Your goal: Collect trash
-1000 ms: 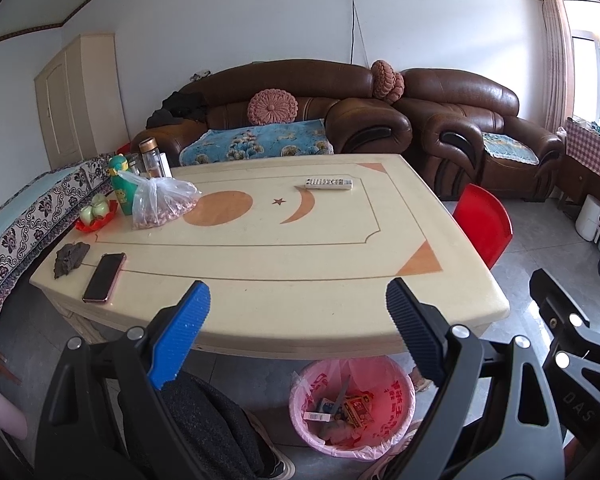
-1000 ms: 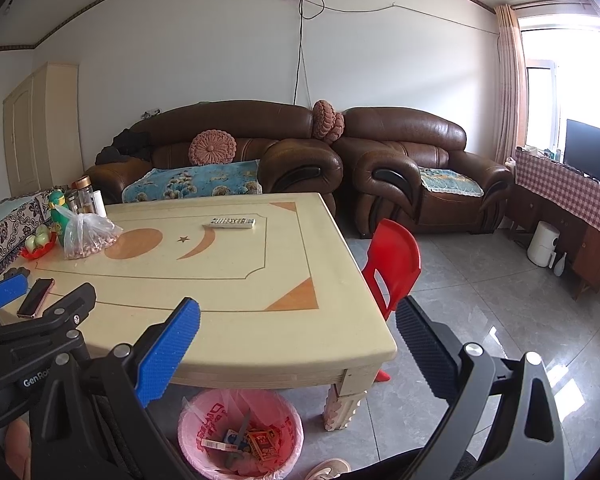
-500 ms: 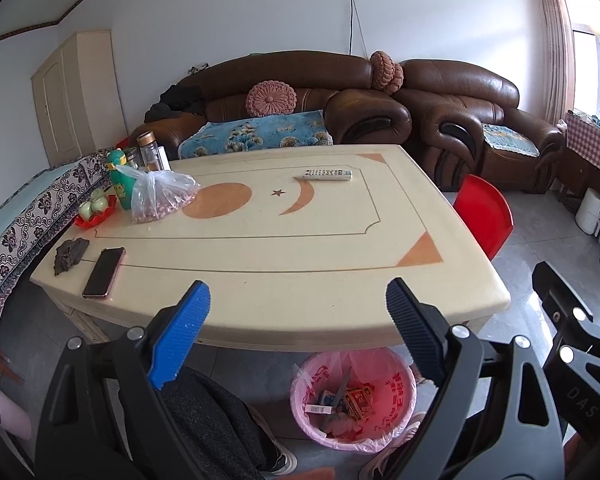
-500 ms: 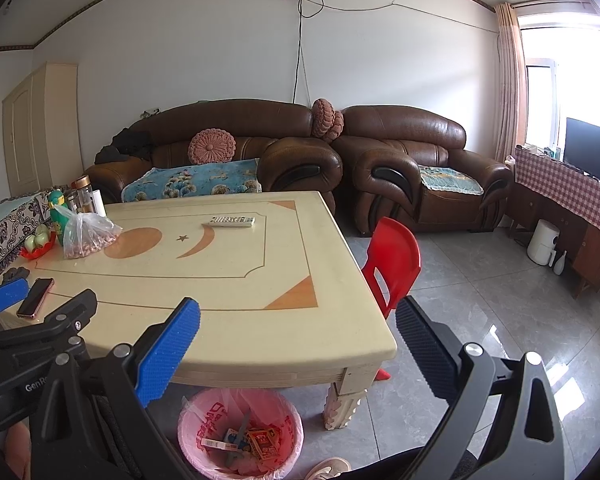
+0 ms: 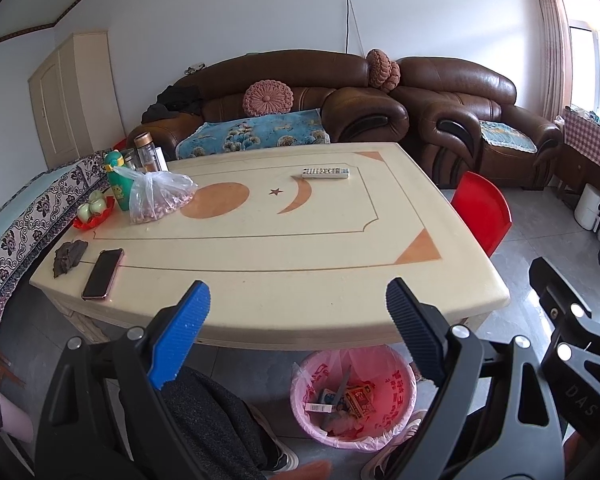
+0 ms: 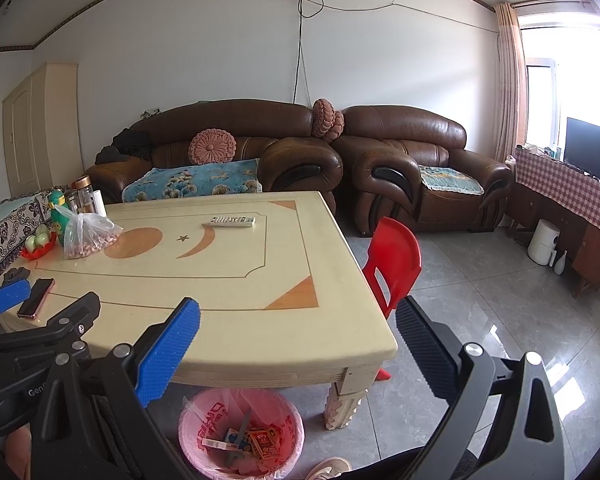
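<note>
A pink-lined trash bin (image 5: 354,396) (image 6: 241,432) stands on the floor under the near edge of the cream table (image 5: 300,240) (image 6: 240,280); it holds small cartons and wrappers. My left gripper (image 5: 296,324) hangs open over the table's near edge, nothing between its fingers. My right gripper (image 6: 300,340) is open too, near the table's front right corner, also with nothing in it. On the table lie a dark crumpled scrap (image 5: 69,257), a phone (image 5: 103,273) (image 6: 36,297), a remote (image 5: 325,172) (image 6: 232,221) and a plastic bag of nuts (image 5: 160,198) (image 6: 88,237).
A green bottle (image 5: 118,186), jars and a red dish of fruit (image 5: 93,214) crowd the table's far left. A red plastic chair (image 5: 482,214) (image 6: 394,264) stands at its right side. Brown leather sofas (image 6: 260,148) line the back wall. A person's dark trousers (image 5: 216,424) and shoes are below.
</note>
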Action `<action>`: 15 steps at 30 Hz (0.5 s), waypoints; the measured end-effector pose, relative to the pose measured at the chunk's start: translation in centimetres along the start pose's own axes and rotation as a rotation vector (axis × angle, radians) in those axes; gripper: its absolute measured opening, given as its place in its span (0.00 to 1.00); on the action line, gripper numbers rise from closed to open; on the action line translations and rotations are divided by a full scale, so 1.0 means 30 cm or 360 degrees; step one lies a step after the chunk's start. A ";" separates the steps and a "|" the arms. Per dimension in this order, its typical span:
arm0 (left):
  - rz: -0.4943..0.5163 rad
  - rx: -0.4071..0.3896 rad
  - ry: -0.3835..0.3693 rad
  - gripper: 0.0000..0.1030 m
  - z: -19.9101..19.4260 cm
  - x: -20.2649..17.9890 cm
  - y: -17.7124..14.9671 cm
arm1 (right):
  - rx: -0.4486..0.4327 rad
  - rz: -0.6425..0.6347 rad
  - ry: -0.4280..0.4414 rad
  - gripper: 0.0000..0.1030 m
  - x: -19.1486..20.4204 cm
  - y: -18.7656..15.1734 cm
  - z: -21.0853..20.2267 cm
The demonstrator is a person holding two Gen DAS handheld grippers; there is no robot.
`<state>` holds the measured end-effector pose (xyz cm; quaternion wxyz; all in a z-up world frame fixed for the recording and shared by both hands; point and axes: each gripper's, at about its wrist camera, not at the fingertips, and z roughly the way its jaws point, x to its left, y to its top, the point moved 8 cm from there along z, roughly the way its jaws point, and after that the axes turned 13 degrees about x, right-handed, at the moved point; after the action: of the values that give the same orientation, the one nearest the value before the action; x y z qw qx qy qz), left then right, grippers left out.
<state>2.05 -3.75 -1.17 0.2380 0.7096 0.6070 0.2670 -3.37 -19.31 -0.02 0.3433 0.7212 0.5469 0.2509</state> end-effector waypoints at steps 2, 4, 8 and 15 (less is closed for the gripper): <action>0.0000 0.0000 0.0001 0.85 -0.001 -0.003 -0.001 | 0.0003 0.0001 0.0003 0.93 0.000 -0.002 0.002; -0.0001 0.0001 -0.0001 0.85 -0.001 -0.003 -0.001 | 0.0002 -0.0001 -0.0001 0.93 0.000 -0.001 0.002; -0.0001 0.0000 -0.0001 0.85 -0.001 -0.003 -0.001 | 0.0001 0.0001 0.0001 0.93 0.000 -0.002 0.004; -0.0001 -0.0002 0.0000 0.85 -0.001 -0.003 0.000 | 0.0001 -0.0003 -0.0001 0.93 0.001 -0.001 0.002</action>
<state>2.01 -3.82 -1.15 0.2384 0.7093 0.6072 0.2672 -3.34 -19.30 -0.08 0.3434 0.7209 0.5475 0.2502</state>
